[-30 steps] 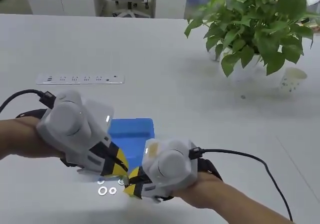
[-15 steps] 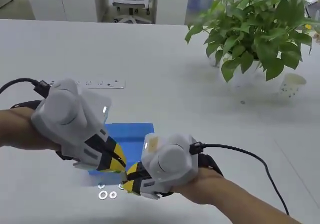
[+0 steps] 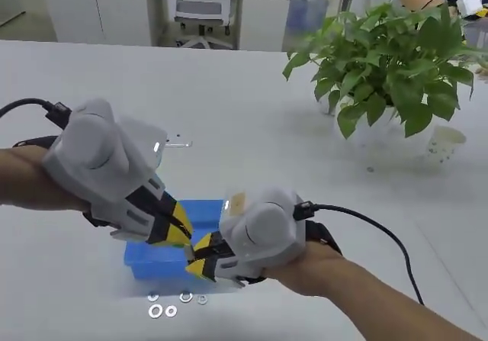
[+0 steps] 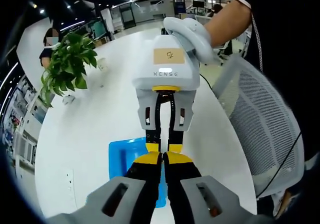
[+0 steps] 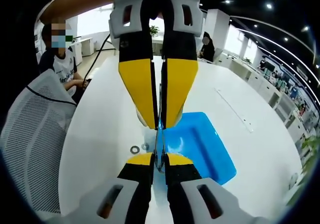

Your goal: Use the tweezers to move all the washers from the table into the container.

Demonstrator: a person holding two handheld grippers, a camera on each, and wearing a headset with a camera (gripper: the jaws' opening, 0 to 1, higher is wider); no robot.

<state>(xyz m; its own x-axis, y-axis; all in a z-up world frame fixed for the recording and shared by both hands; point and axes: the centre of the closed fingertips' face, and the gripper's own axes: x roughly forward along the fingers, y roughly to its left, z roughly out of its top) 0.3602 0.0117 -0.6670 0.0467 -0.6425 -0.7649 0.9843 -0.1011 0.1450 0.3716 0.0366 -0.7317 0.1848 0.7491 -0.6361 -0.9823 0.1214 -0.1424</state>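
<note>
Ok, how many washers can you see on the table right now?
5 washers, clustered on the table before the blue container: two nearest, three behind. The left gripper and right gripper may hide more.

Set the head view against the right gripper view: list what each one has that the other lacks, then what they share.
Head view: a white paper cup. Right gripper view: thin metal tweezers pinched between the jaws of both claws, and a grey mesh chair. Shared: the blue plastic container, small metal washers on the white table, the left claw and the right claw.
</note>
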